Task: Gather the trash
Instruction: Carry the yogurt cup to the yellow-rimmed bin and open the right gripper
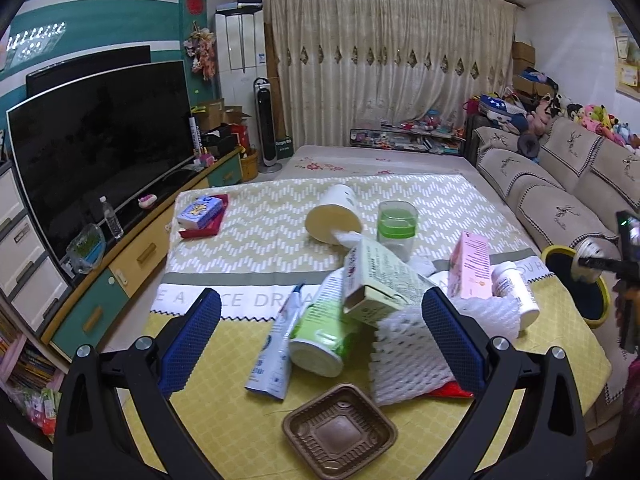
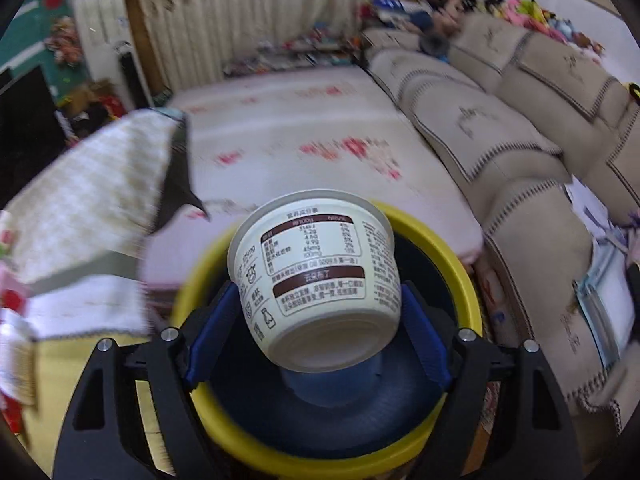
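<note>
Right gripper [image 2: 320, 312] clamps white yogurt cup [image 2: 316, 276] above yellow-rimmed bin [image 2: 436, 240], probably just clear of rim. Left gripper [image 1: 320, 316] spread wide, nothing held, over trash pile on table [image 1: 208, 412].

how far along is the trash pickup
Done: nothing can be confirmed inside the yellow bin. In hand: the right tool holds a yogurt cup over that bin. Left: the open left tool faces the green cup, carton, foam net and brown tray.
</note>
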`<act>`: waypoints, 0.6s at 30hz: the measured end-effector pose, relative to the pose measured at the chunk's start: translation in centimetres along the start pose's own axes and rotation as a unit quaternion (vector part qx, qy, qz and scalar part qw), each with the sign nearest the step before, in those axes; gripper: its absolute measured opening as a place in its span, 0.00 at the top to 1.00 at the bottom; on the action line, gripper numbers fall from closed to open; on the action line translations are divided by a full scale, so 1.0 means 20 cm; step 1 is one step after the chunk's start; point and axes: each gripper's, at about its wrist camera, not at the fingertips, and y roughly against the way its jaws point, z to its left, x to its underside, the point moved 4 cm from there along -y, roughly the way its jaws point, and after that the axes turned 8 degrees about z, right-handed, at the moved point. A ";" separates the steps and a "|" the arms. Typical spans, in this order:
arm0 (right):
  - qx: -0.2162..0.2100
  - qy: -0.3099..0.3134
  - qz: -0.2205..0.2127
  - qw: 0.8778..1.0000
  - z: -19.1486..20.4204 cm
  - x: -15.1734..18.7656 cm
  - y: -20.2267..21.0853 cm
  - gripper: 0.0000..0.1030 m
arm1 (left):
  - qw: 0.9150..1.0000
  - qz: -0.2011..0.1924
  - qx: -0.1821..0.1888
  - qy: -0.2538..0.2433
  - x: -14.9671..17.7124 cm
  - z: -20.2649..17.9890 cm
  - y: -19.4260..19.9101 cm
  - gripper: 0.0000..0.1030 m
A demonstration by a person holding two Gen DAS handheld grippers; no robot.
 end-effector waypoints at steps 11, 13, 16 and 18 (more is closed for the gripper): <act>0.033 0.001 0.024 0.999 0.01 0.04 -0.19 0.13 | 1.000 0.025 0.013 -0.014 -0.02 -0.06 -0.09 0.04; 0.036 0.002 0.016 0.999 0.02 0.04 -0.17 0.13 | 0.999 0.026 0.012 -0.022 -0.04 -0.09 -0.10 0.04; 0.041 0.003 0.005 0.999 0.02 0.04 -0.12 0.13 | 0.999 0.035 0.012 -0.033 -0.09 -0.12 -0.14 0.04; 0.035 0.002 -0.001 0.999 0.02 0.05 -0.08 0.13 | 0.998 0.042 0.020 -0.038 -0.14 -0.14 -0.17 0.04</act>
